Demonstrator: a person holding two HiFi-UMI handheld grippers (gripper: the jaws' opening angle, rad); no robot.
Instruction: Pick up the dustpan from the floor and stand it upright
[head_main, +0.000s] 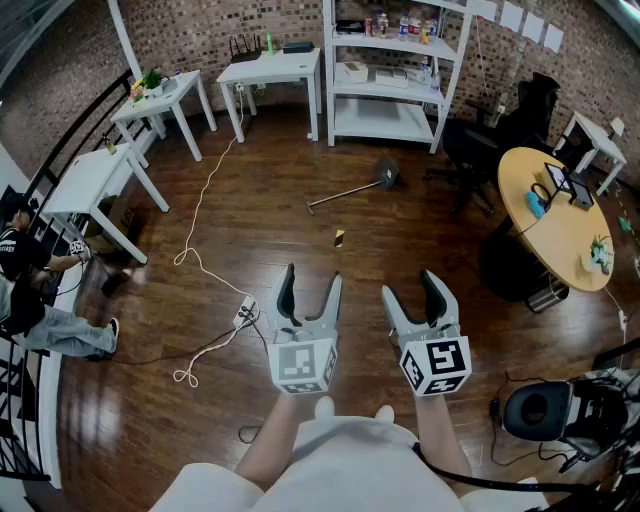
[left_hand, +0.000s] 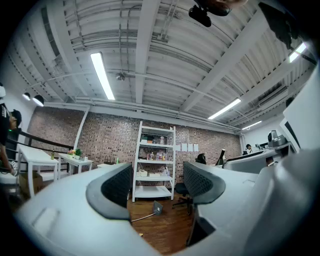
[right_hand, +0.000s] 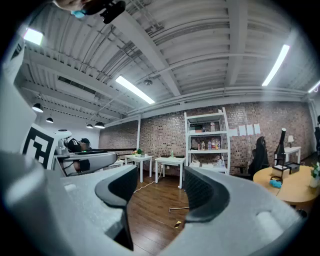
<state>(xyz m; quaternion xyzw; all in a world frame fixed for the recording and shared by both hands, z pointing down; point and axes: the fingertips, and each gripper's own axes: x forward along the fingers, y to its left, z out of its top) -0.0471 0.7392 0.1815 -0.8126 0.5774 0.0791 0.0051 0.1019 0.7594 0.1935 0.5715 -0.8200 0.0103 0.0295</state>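
The dustpan (head_main: 350, 190) lies flat on the wooden floor far ahead, its grey pan end toward the white shelf unit and its long thin handle running down-left. In the left gripper view the dustpan (left_hand: 156, 207) shows small between the jaws, far off. The right gripper view shows only its handle end (right_hand: 179, 208). My left gripper (head_main: 311, 288) and right gripper (head_main: 410, 288) hover side by side near my body, both open and empty, well short of the dustpan.
A small yellow scrap (head_main: 339, 238) lies on the floor before the dustpan. A white cable with a power strip (head_main: 245, 314) trails at left. White tables (head_main: 272, 68), a shelf unit (head_main: 395, 70), a black chair (head_main: 470, 150) and a round wooden table (head_main: 560, 225) ring the floor. A person (head_main: 30, 300) sits at far left.
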